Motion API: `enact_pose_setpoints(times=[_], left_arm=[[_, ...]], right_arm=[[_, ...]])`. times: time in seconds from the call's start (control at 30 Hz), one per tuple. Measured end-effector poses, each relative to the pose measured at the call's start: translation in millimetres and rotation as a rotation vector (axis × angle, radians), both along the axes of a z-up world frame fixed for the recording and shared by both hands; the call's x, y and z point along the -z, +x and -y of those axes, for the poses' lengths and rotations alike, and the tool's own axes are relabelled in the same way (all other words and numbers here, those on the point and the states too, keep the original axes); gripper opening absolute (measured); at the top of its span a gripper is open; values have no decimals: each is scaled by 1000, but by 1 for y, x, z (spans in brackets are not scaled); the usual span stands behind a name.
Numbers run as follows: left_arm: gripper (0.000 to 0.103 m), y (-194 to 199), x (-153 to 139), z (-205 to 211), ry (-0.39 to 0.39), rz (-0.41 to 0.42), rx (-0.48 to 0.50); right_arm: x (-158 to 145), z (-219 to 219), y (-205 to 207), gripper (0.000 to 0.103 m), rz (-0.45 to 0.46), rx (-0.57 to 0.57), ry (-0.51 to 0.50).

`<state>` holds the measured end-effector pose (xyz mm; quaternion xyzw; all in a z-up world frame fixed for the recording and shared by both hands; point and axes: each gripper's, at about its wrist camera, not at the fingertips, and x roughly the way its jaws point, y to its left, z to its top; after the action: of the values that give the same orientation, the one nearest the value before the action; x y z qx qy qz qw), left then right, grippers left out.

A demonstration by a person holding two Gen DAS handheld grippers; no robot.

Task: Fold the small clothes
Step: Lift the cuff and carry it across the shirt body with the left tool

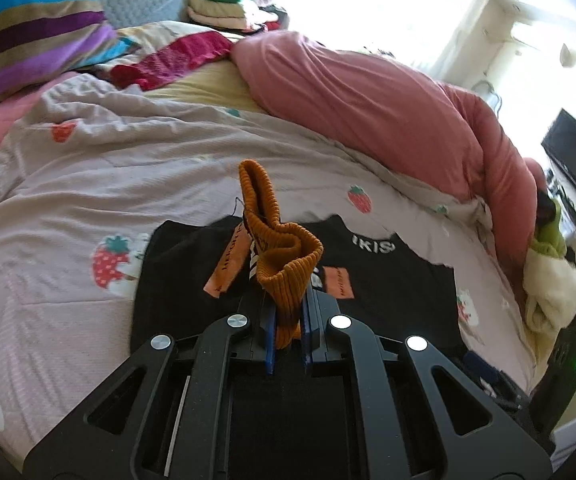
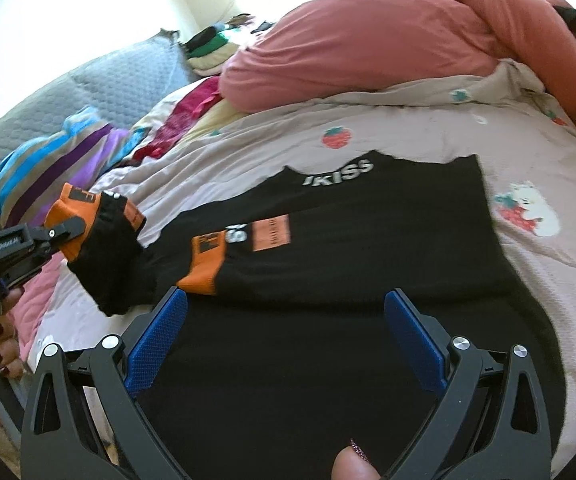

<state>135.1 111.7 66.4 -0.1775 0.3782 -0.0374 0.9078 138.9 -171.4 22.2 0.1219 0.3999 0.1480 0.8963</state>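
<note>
- Left gripper (image 1: 288,328) pinches the orange cuff (image 1: 283,268) of the black top (image 2: 348,240), lifting that sleeve off the bed (image 1: 67,184) (at the top's left edge).
- Right gripper (image 2: 285,340) gapes wide over the hem; body flat ahead, collar far.

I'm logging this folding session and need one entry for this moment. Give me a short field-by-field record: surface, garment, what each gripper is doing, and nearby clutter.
surface: strawberry-print bedsheet
garment: black top with white lettering and orange patches, lying mostly flat on the sheet
sleeve: orange cuff lifted off the bed
left gripper: shut on the orange cuff
right gripper: open, jaws wide apart over the top's near edge, holding nothing
nearby: pink duvet bunched behind the top; striped pillow; folded clothes pile
</note>
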Motion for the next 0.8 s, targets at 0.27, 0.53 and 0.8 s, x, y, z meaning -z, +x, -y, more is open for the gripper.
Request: enact_pose_setpoints(times=[0.27,0.53,0.8], left_arm=[[4,13,20,39,23,-50,81],[4,19,42,66,37,-97,142],[12,25,61,78,-10,-143,193]], right_arm=[[2,40,3,98,-4,88,8],[6,60,5,98,-10,133,6],[8,67,7,98,-18,161,8]])
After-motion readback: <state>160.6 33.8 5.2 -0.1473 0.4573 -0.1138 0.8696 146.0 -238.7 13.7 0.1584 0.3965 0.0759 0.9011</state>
